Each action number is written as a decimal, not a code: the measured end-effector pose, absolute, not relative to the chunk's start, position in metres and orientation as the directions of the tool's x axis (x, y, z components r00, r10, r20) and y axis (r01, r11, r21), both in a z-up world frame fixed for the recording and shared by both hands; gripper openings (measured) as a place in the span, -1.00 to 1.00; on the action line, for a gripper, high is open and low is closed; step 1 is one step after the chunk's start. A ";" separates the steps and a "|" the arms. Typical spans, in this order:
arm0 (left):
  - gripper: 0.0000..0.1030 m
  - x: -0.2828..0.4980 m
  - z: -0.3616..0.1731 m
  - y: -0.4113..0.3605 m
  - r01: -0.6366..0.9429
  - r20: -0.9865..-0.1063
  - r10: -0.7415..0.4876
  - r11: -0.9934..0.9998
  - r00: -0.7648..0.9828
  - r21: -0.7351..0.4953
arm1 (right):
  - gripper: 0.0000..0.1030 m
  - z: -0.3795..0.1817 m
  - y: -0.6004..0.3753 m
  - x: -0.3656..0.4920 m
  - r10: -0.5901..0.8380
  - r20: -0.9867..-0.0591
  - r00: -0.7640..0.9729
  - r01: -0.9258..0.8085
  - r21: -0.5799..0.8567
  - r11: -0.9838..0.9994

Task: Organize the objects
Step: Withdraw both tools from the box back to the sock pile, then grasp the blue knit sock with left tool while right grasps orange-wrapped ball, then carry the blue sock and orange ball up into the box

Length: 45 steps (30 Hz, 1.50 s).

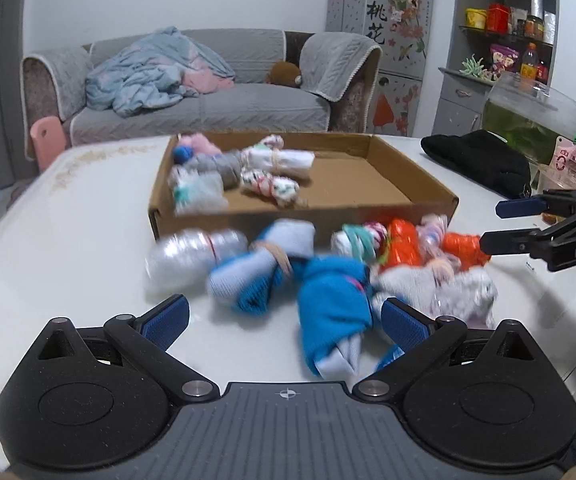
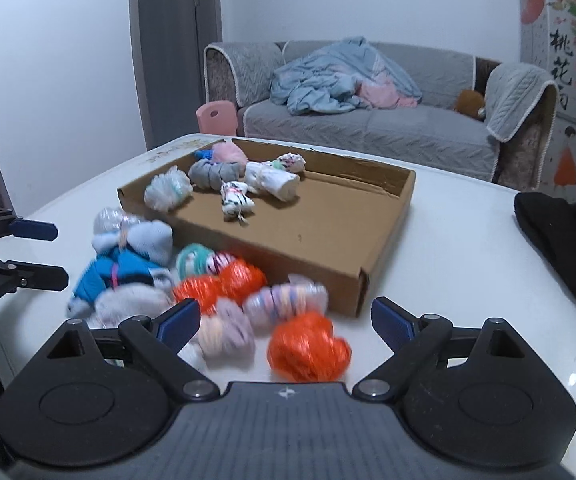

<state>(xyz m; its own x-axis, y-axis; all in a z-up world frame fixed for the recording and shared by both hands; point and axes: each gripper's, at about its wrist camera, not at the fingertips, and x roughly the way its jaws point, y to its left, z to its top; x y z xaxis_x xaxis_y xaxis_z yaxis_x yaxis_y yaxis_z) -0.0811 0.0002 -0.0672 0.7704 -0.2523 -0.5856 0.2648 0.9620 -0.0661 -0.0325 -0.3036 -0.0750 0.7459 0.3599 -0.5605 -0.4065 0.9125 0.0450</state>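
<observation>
Orange bundle point(image 2: 309, 347) between wide-open right claw point(image 2: 286, 318), untouched.

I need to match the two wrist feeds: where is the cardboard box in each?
Left wrist: cardboard box sits centre frame, behind the pile of sock bundles.
Right wrist: the box is centre, angled, its near corner just beyond the bundles.
Shared landmark: the grey sofa behind the table in both.
</observation>
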 end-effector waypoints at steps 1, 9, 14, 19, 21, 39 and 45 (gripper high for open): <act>0.99 -0.081 -0.071 0.000 0.261 -0.590 -0.254 0.962 0.767 -0.075 | 0.77 -0.080 -0.305 -0.032 0.361 -0.559 0.747 -0.402 0.052 0.914; 0.99 -0.075 -0.092 -0.003 0.256 -0.625 -0.251 0.963 0.739 -0.085 | 0.75 -0.095 -0.309 -0.029 0.348 -0.571 0.743 -0.388 0.057 0.920; 0.97 -0.065 -0.099 -0.006 0.255 -0.639 -0.250 0.963 0.728 -0.086 | 0.56 -0.098 -0.311 -0.019 0.334 -0.581 0.743 -0.371 0.058 0.927; 0.92 -0.052 -0.098 -0.013 0.277 -0.648 -0.271 0.956 0.711 -0.096 | 0.24 -0.102 -0.308 -0.015 0.343 -0.593 0.729 -0.381 0.065 0.922; 0.89 -0.052 -0.098 -0.019 0.284 -0.648 -0.272 0.955 0.711 -0.090 | 0.15 -0.104 -0.305 -0.017 0.334 -0.597 0.730 -0.381 0.050 0.923; 0.10 -0.063 -0.096 -0.031 0.308 -0.627 -0.309 0.945 0.715 -0.113 | -0.21 -0.099 -0.320 -0.033 0.335 -0.598 0.728 -0.359 0.085 0.930; 0.04 -0.077 -0.094 -0.024 0.299 -0.628 -0.307 0.946 0.715 -0.123 | -0.21 -0.092 -0.325 -0.039 0.334 -0.589 0.736 -0.349 0.094 0.932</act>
